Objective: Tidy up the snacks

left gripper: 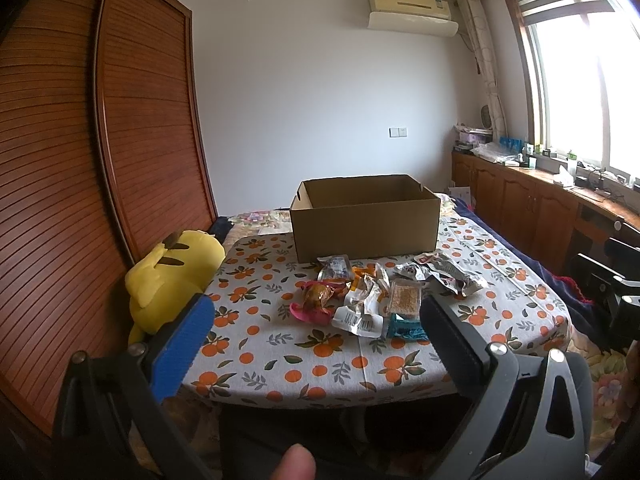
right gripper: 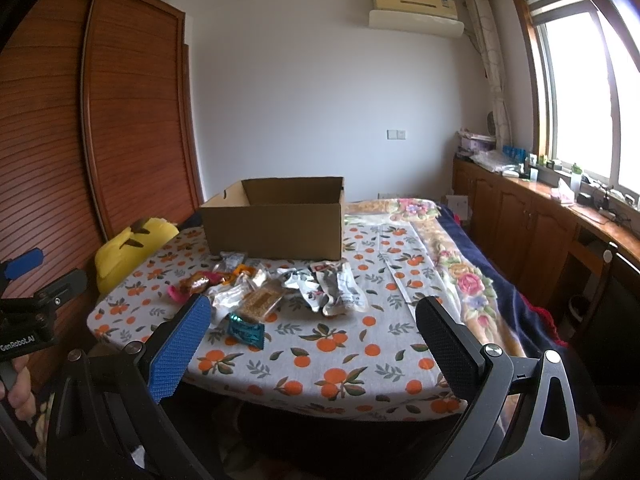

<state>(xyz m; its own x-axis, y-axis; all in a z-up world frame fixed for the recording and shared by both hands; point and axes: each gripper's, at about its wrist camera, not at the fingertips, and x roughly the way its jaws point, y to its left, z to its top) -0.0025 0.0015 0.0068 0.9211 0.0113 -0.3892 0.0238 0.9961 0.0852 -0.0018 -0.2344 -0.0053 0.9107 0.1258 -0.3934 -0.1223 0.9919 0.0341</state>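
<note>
Bedroom with white walls, bright window at right, brown slatted wardrobe (left gripper: 100,140) at left. Nothing packed yet, by the look of it: cardboard box (left gripper: 364,220) open at the top, no snack showing inside, though the floor of it is hidden. All snacks (left gripper: 384,292) in a messy pile just in front of the box, in the middle of the left wrist view. So, the job hardly begun; every packet left to move.

Crinkly, shiny wrappers, soft and thin. Pink one (left gripper: 314,300) puffy and round. Clear one (left gripper: 406,300) flat, with brown crumbly stuff inside. Small teal one (left gripper: 406,328) flat, nearest the table's front edge. White and silver ones bent and wrinkled. Box stiff, plain brown, with straight sides.

Under it all, tablecloth (left gripper: 320,364) soft, grey, dotted with oranges and leaves. Yellow plush toy (left gripper: 172,276) fluffy, at the table's left edge.

Left gripper (left gripper: 316,340) spread wide, holding nothing, low in the frame, short of the pile. Right gripper (right gripper: 312,340) also spread wide, holding nothing. One pad blue and bumpy, the other black.
</note>
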